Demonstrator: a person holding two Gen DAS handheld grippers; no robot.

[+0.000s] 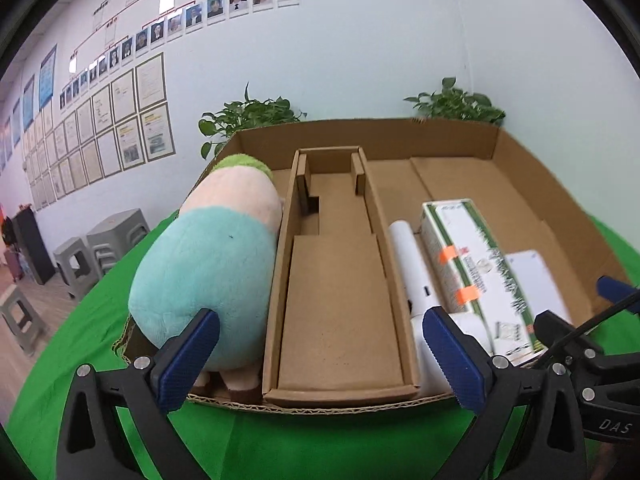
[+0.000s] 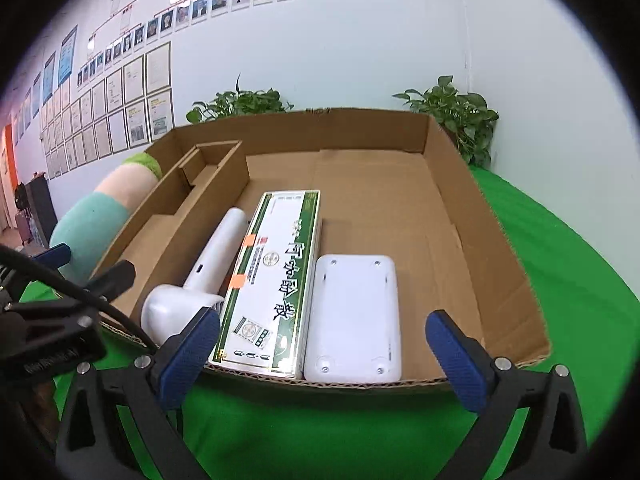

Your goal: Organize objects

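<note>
A shallow cardboard tray (image 1: 520,176) (image 2: 452,184) lies on a green cloth. In it lie a plush toy (image 1: 208,264) (image 2: 92,228) at the left, a cardboard insert (image 1: 340,280) (image 2: 172,220), a white handheld device (image 1: 416,272) (image 2: 204,276), a green-and-white box (image 1: 476,264) (image 2: 276,276) and a flat white device (image 2: 354,316) (image 1: 536,276). My left gripper (image 1: 320,364) is open and empty at the tray's near edge, in front of the insert. My right gripper (image 2: 326,364) is open and empty at the near edge, in front of the box and flat device.
The green cloth (image 1: 320,440) (image 2: 580,248) covers the table around the tray. Potted plants (image 1: 248,116) (image 2: 460,116) stand behind the tray against the wall. Grey stools (image 1: 100,248) stand on the floor at the left.
</note>
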